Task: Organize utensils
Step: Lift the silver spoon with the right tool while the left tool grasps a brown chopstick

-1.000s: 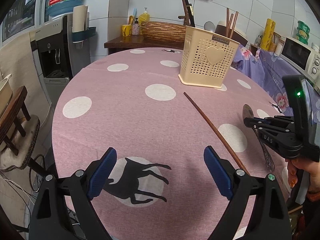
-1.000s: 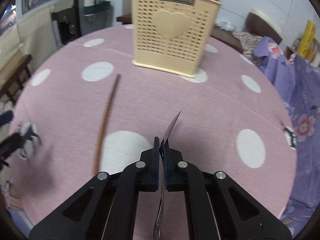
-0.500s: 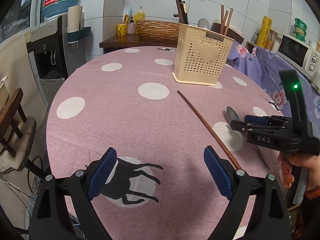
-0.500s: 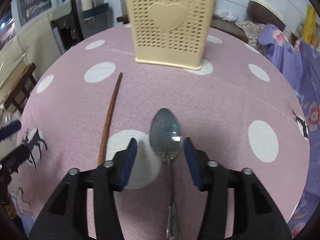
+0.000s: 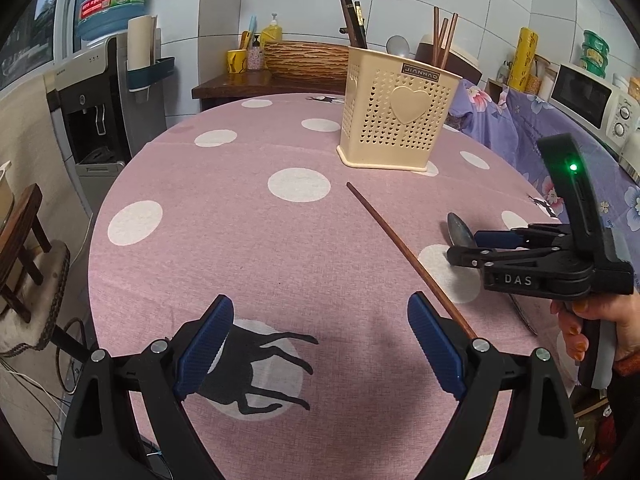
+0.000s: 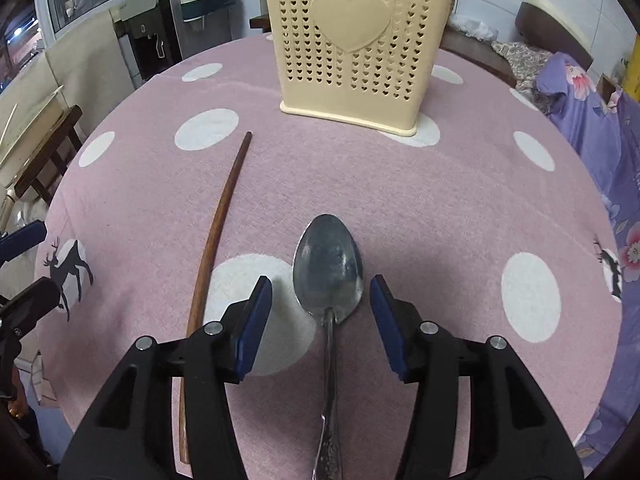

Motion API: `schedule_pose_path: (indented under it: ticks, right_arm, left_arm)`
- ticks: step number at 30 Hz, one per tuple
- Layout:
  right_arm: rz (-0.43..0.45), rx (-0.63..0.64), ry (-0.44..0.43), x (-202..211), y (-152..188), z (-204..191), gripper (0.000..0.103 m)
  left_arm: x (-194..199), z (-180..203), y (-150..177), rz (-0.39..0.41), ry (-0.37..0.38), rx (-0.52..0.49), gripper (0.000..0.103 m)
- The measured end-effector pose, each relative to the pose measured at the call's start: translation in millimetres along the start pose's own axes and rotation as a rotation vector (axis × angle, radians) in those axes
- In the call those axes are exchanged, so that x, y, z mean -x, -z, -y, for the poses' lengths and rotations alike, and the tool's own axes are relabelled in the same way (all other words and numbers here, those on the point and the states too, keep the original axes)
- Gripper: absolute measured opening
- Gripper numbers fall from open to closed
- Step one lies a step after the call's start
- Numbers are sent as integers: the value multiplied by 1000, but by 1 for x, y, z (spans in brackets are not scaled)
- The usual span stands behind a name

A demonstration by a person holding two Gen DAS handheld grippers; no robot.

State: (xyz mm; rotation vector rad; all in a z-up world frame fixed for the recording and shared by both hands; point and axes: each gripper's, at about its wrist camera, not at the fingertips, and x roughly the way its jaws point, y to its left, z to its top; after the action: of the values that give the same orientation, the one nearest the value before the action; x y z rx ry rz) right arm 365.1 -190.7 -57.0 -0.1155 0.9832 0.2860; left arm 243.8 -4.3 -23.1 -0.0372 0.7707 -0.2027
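- Hovering low over the pink white-dotted cloth-covered round surface (image 6: 400, 200): right gripper (image 6: 320, 312), blue-padded fingers (image 6: 252, 324) parted, having just been opening, nothing pressed between them.
- Lying flat on the cloth between those fingers, touching neither pad: shiny metal spoon (image 6: 328, 268), bowl facing up and pointing toward the holder, patterned handle running back under the gripper.
- Resting just left of the spoon in the right wrist view: long dark brown wooden chopstick (image 6: 218, 224), slanting toward the holder, well short of it.
- Standing upright farther back: cream perforated plastic utensil holder with a raised heart (image 6: 352, 44), brown sticks and a dark handle poking out of its top in the left wrist view.
- Hanging over the deer print near the cloth's edge: left gripper (image 5: 320, 344), fingers spread wide, holding nothing.
- Gripping the right tool's handle: a hand (image 5: 596, 324).
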Motion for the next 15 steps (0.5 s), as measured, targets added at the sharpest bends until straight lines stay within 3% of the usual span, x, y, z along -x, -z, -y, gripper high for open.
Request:
schedule_pose_path:
  ticks: [4, 8, 12, 15]
  right_arm:
    - [3, 11, 11, -3, -7, 1, 51]
    - [3, 12, 17, -5, -12, 0, 38]
    - [6, -20, 23, -5, -12, 4, 38]
    - [11, -92, 17, -2, -9, 16, 38]
  left_arm:
    - [-3, -1, 0, -10, 3, 4, 88]
    - [-8, 5, -7, -18, 17, -14, 88]
    - [-19, 12, -23, -27, 36, -30, 88]
    - [-37, 18, -42, -70, 77, -13, 79]
